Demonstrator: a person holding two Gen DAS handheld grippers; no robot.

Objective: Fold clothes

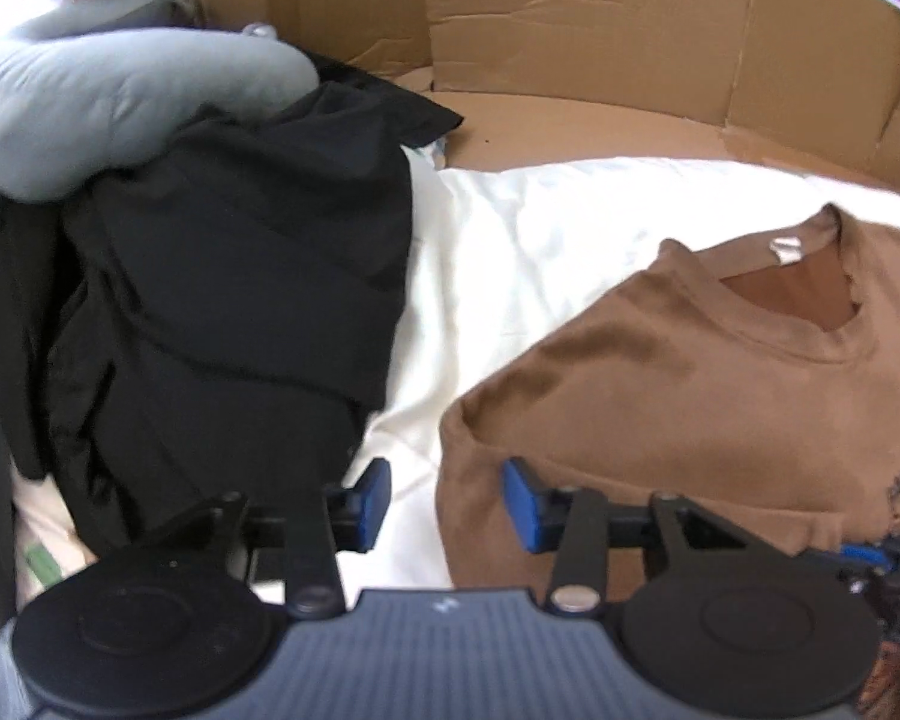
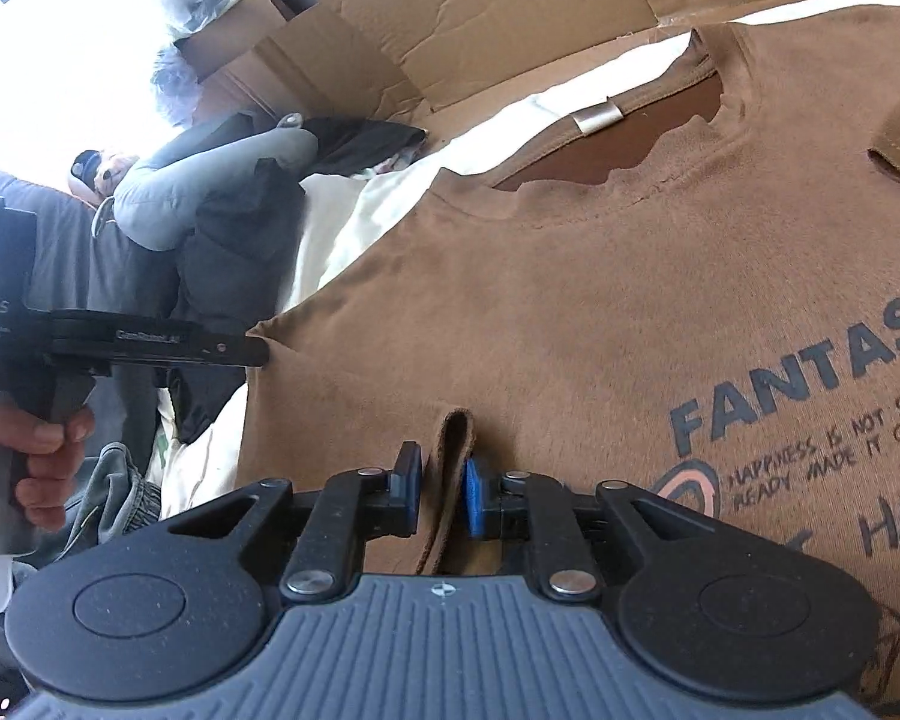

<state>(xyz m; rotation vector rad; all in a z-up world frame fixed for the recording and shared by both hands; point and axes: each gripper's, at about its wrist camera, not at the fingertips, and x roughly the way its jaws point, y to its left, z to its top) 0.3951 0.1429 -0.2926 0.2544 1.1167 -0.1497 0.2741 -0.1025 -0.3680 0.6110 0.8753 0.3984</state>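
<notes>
On the white sheet [image 1: 510,252] at my three o'clock lies the brown T-shirt [image 1: 690,396], chest up. My left gripper [image 1: 447,504] hangs spread at its folded edge; my right gripper [image 2: 444,495] pinches a raised fold of it.

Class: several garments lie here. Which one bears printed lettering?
The brown T-shirt, spread flat on the white sheet; the black garments piled beside it are plain.

T-shirt [image 1: 690,396] on sheet [image 1: 510,252], apparently right of clothes pile [image 1: 228,300].

Home: bedsheet [image 1: 510,252], clothes pile [image 1: 222,300]
</notes>
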